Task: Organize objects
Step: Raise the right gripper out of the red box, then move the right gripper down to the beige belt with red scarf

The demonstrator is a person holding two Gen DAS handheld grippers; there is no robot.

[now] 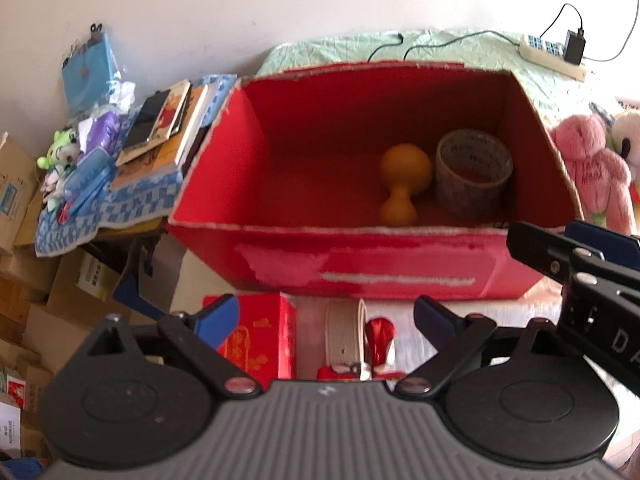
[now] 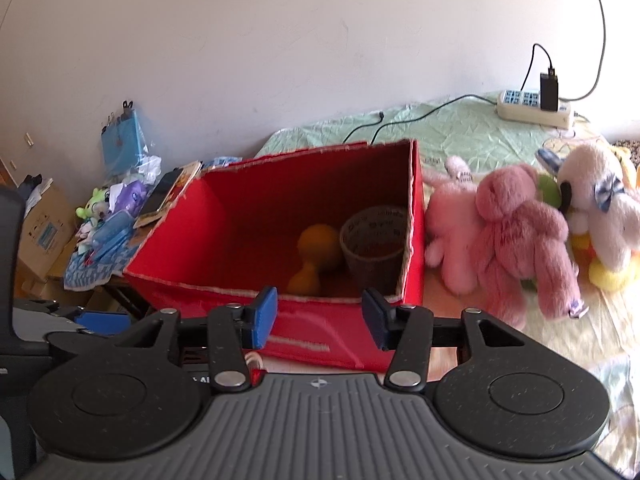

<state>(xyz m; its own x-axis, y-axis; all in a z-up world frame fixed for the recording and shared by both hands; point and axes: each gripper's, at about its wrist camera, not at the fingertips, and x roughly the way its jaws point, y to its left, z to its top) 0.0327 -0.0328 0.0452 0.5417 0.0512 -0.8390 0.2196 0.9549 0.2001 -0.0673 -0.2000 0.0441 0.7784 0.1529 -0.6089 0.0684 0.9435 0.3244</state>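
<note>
An open red cardboard box [image 1: 360,256], its rims frayed pale, sits on a quilted bed. Inside it lie two things against its right end: one smooth orange gourd-shaped piece [image 1: 402,188], on its side, long axis running from the near wall toward the back, big bulb rearward; and one roll of printed tape [image 1: 474,172], a wide ring standing with its hole upward, just beside the gourd. In front of the box lie a woven beige belt [image 1: 346,332] and a small glossy red carton [image 1: 260,340]. Right of the box rest fluffy plush toys, two pink [image 2: 516,236] and one white [image 2: 596,208]. The left gripper [image 1: 326,316] is spread wide, empty; the right gripper [image 2: 320,320] likewise gapes, holding nothing.
</note>
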